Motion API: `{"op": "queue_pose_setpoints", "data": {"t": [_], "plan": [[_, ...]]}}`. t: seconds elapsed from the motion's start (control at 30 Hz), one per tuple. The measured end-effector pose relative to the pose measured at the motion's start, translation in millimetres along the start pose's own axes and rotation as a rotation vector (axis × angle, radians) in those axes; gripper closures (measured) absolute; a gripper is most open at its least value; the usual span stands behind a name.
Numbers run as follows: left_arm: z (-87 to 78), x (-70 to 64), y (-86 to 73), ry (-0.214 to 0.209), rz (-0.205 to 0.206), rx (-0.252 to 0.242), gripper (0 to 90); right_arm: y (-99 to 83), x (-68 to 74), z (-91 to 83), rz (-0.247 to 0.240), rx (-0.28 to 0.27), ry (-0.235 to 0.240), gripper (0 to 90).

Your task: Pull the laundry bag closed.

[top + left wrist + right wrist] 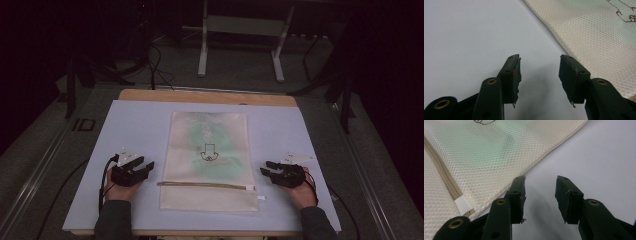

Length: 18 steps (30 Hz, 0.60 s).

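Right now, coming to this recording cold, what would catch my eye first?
A cream mesh bag lies flat in the middle of the pale mat, a green shape showing through it, with a tan zipper running across near its front end. The left claw and right claw rest open on the mat at either side, neither touching the bag.

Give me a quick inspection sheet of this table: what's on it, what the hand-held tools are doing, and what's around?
Surface: pale blue mat over a wooden table.
Job's things: cream mesh zipper bag lying flat at centre, something green inside; zipper runs across its near end.
Clutter: nothing seen.
Grippers: left tool and right tool rest on the mat either side of the bag, jaws open, holding nothing.
Cables: black cable trails from the left tool; more cables on the floor.
Surroundings: dark room, white stand legs behind the table.
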State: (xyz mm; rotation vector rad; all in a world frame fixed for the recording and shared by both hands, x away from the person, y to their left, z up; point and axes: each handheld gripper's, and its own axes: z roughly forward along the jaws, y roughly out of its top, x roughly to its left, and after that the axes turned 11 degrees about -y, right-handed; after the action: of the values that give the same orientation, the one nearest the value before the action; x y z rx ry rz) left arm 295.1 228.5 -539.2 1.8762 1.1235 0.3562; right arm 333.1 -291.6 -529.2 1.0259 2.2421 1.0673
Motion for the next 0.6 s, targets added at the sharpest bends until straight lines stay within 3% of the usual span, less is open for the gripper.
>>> {"op": "queue_pose_setpoints", "data": {"t": [0.6], "plan": [[-0.5, -0.6, -0.1, -0.003, 0.009, 0.004, 50.8, 2.9, 4.6, 0.0, -0.022, 0.009, 0.019, 61.7]]}}
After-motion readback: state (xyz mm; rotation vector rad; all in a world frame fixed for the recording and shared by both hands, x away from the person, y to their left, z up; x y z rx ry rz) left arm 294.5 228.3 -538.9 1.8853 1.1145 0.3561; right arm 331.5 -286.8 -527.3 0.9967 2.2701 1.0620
